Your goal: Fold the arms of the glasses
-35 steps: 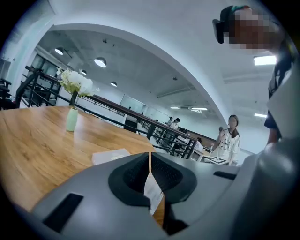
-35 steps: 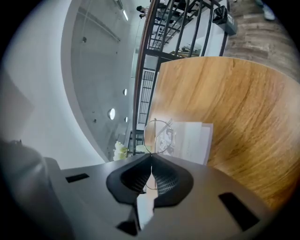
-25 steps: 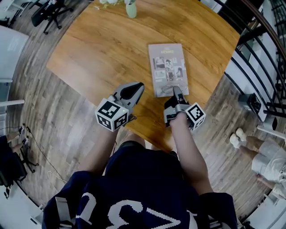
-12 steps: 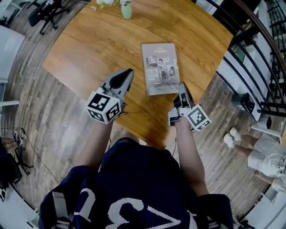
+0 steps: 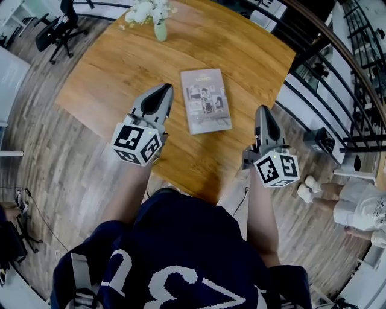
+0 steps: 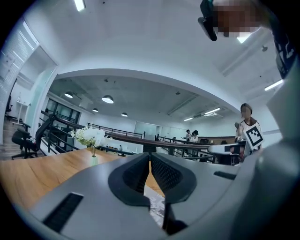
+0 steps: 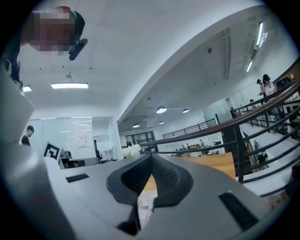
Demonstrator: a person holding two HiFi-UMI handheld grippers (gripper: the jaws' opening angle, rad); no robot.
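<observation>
A magazine (image 5: 206, 99) lies on the round wooden table (image 5: 120, 66), and thin-framed glasses (image 5: 211, 118) rest on its near end, too small to read their arms. My left gripper (image 5: 161, 90) hovers left of the magazine, shut with nothing in it. At the table's right edge my right gripper (image 5: 262, 111) is raised and apart from the glasses, also shut and empty. In the left gripper view the pads (image 6: 140, 176) meet, with a strip of magazine (image 6: 155, 206) below them. The right gripper view shows touching pads (image 7: 161, 180) too.
A vase of white flowers (image 5: 158, 18) stands at the table's far edge. A dark railing (image 5: 338, 78) runs along the right, with a person's legs (image 5: 356, 208) on the floor beyond. An office chair (image 5: 57, 27) stands at the far left.
Both grippers have risen off the table. The right one left the near end of the magazine, rolled upright and moved right. The left one rose and stayed left of the magazine.
</observation>
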